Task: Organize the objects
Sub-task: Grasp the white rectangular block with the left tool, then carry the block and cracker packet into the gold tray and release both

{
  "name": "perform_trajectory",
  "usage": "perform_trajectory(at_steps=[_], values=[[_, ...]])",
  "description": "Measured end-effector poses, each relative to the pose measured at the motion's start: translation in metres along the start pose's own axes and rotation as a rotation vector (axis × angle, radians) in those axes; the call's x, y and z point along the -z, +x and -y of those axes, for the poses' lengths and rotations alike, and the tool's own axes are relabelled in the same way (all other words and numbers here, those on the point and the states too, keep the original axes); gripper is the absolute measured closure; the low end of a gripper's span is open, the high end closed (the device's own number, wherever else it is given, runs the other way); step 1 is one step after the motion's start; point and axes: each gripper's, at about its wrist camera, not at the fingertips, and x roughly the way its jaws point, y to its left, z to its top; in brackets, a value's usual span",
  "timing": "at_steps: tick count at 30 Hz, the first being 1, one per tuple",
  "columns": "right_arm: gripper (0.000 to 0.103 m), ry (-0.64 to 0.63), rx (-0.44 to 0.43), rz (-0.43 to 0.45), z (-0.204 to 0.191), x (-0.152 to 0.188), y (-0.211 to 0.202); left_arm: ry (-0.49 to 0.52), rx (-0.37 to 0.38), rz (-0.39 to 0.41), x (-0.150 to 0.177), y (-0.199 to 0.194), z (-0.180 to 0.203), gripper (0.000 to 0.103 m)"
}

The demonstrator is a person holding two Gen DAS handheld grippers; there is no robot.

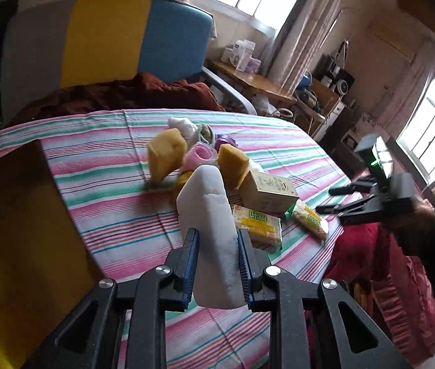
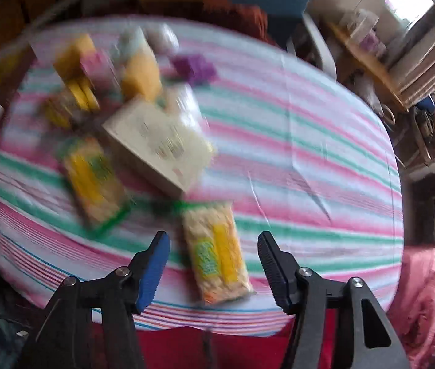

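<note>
Clearly no bin or tray among the clutter; only a cream rectangular cardboard box [image 1: 267,193], closed, contents unseen, lying on the oval table [image 1: 100,166] under a pink, green and white striped cloth. Counted on that cloth: two yellow foam sponge blocks [image 1: 167,153], porous and wedge-cut, one left and one right of a pink plastic ring-shaped piece [image 1: 202,155]; two glossy yellow-and-green snack packets [image 2: 216,253], flat and crinkled, one just below the box and one nearer the table edge; one purple plastic item [image 1: 225,140] and a pale crumpled bundle [image 1: 186,126] behind the sponges. Left gripper [image 1: 217,240], blue ribbed pads clamped tight on a white foam block [image 1: 209,215], long, matte, finely grained and round-cornered, lifted clear above the cloth in front of the pile. Right gripper [image 2: 213,247] about half spread, holding nothing, poised over the nearer packet with that packet showing between the fingers but no pad touching it. Right wrist view badly blurred, so finer textures not readable.
</note>
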Motion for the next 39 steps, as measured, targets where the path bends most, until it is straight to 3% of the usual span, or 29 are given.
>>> perform_trajectory(at_steps=[2,5,7,12,18,22,27,29,33,35,39], values=[[0.036,0.004,-0.014,-0.078,0.002,-0.003,0.018,-0.017,-0.011,0.012,0.005,-0.011,-0.010,0.078],[0.039,-0.004,-0.001,-0.152,0.000,-0.007,0.039,-0.051,-0.041,0.027,0.011,-0.025,-0.028,0.078],[0.060,0.000,-0.003,-0.172,-0.001,-0.009,0.048,-0.090,-0.070,0.043,0.016,-0.036,-0.045,0.077],[0.066,0.073,0.040,-0.068,0.009,-0.005,0.025,-0.178,-0.156,0.100,0.029,-0.072,-0.088,0.077],[0.066,0.112,0.045,0.139,0.000,0.000,-0.052,-0.235,-0.275,0.137,0.045,-0.106,-0.133,0.077],[0.066,0.054,-0.073,0.304,-0.049,-0.010,-0.104,-0.273,-0.344,0.149,0.056,-0.118,-0.156,0.076],[0.066,-0.092,-0.354,0.459,-0.166,-0.047,-0.142,-0.338,-0.388,0.176,0.075,-0.137,-0.176,0.074],[0.065,-0.137,-0.427,0.478,-0.213,-0.061,-0.145,-0.363,-0.410,0.174,0.083,-0.142,-0.185,0.071],[0.061,-0.170,-0.612,0.450,-0.286,-0.087,-0.139,-0.404,-0.456,0.208,0.095,-0.160,-0.193,0.036],[0.058,-0.188,-0.680,0.424,-0.317,-0.093,-0.136,-0.419,-0.465,0.234,0.102,-0.173,-0.197,0.033],[0.056,-0.227,-0.682,0.408,-0.351,-0.091,-0.126,-0.457,-0.502,0.259,0.116,-0.188,-0.206,0.031]])
